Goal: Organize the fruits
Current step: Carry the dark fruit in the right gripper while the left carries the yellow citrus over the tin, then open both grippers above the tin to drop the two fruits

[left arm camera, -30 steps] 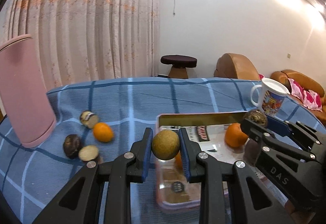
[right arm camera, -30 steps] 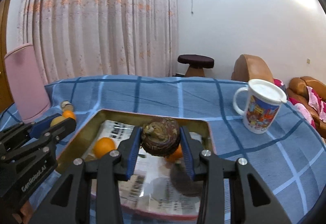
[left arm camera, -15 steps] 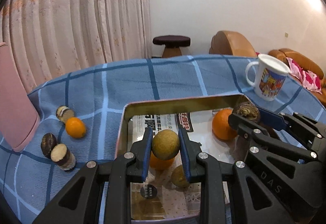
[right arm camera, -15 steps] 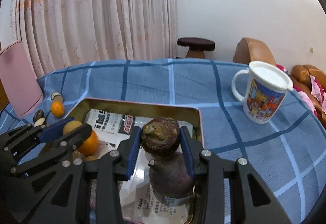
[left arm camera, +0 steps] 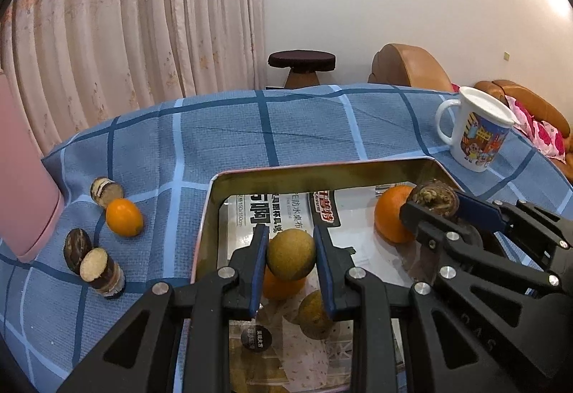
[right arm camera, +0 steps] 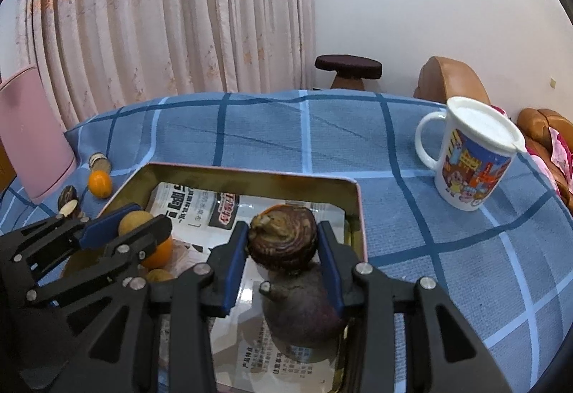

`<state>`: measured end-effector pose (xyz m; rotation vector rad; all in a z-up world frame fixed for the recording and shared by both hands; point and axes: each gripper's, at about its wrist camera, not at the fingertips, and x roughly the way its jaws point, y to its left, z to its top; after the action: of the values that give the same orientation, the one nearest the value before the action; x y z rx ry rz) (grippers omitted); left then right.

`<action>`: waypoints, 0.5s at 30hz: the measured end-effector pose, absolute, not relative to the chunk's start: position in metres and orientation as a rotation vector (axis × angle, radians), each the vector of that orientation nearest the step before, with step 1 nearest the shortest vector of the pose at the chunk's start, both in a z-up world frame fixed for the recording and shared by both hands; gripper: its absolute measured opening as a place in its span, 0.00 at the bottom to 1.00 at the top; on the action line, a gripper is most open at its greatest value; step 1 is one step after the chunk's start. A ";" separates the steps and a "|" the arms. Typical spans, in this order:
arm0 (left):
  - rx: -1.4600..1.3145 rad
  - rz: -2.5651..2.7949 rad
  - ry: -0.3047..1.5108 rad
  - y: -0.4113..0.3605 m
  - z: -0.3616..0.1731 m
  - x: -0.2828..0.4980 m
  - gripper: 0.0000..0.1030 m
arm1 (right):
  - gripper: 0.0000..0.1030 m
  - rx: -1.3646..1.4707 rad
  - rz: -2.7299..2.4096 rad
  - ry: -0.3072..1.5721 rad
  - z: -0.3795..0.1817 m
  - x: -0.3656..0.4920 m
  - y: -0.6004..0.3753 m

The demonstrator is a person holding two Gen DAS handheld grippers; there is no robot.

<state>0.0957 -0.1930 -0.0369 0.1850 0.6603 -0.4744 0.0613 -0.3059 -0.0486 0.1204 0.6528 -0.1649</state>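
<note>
We are holding fruit over the tray (left arm camera: pixel 322 168): our left gripper (left arm camera: pixel 290 262) is pinching a brown round fruit (left arm camera: pixel 290 258), our right gripper (right arm camera: pixel 283 250) a dark purple fruit (right arm camera: pixel 283 237); we judge lowering and releasing comes next

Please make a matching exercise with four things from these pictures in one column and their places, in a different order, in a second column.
Things:
1. tan round fruit
2. dark purple fruit
3. mug
4. small orange

Places:
A. on the cloth, left of the tray
B. in the right tongs
C. in the left tongs
D. on the cloth, right of the tray

Pairs: 1-C, 2-B, 3-D, 4-A
</note>
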 end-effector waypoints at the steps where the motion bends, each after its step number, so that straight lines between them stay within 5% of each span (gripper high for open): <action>1: 0.188 -0.477 0.660 -0.193 -0.037 0.095 0.27 | 0.41 0.124 -0.165 0.653 -0.049 0.062 -0.306; 15: 0.107 -0.505 0.679 -0.180 -0.036 0.100 0.31 | 0.51 0.240 -0.070 0.604 -0.045 0.054 -0.316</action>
<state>0.0995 -0.1797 -0.0359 0.1066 0.6792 -0.5051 0.0535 -0.3156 -0.0454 0.2402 0.6042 -0.0703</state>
